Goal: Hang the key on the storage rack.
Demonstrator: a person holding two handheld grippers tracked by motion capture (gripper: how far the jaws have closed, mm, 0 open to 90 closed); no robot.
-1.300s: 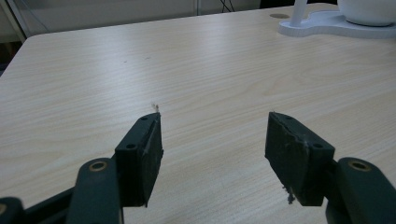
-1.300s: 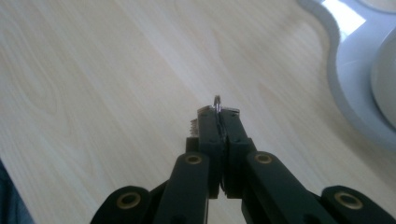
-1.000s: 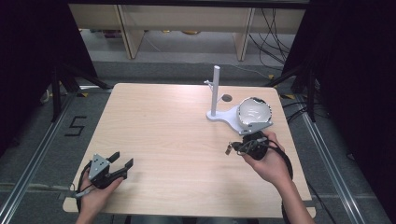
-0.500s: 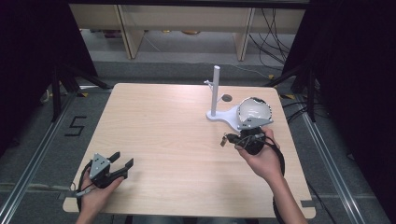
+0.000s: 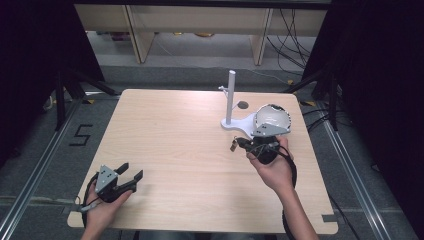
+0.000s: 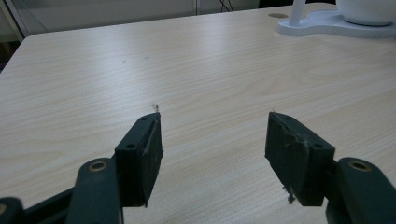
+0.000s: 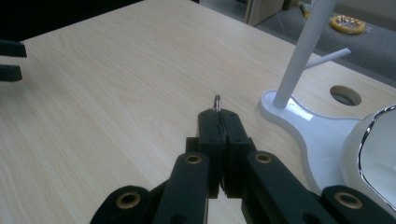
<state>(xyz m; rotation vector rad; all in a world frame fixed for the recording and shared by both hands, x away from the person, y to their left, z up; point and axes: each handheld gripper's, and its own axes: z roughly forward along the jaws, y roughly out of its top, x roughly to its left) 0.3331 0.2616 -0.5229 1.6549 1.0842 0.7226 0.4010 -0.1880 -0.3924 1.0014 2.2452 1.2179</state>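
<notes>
Over the desk (image 5: 190, 150) in the high view, my right gripper (image 5: 235, 145) sits at the near edge of the white stand (image 5: 231, 102); my left gripper (image 5: 131, 172) rests near-left, well apart.

Left gripper view: jaws wide apart, nothing between them.

Right gripper view: jaws fully closed on a small metal ring (image 7: 217, 101), its edge poking past the tips. I judge it light, rigid, slippery; best gripped flat across its faces.
</notes>
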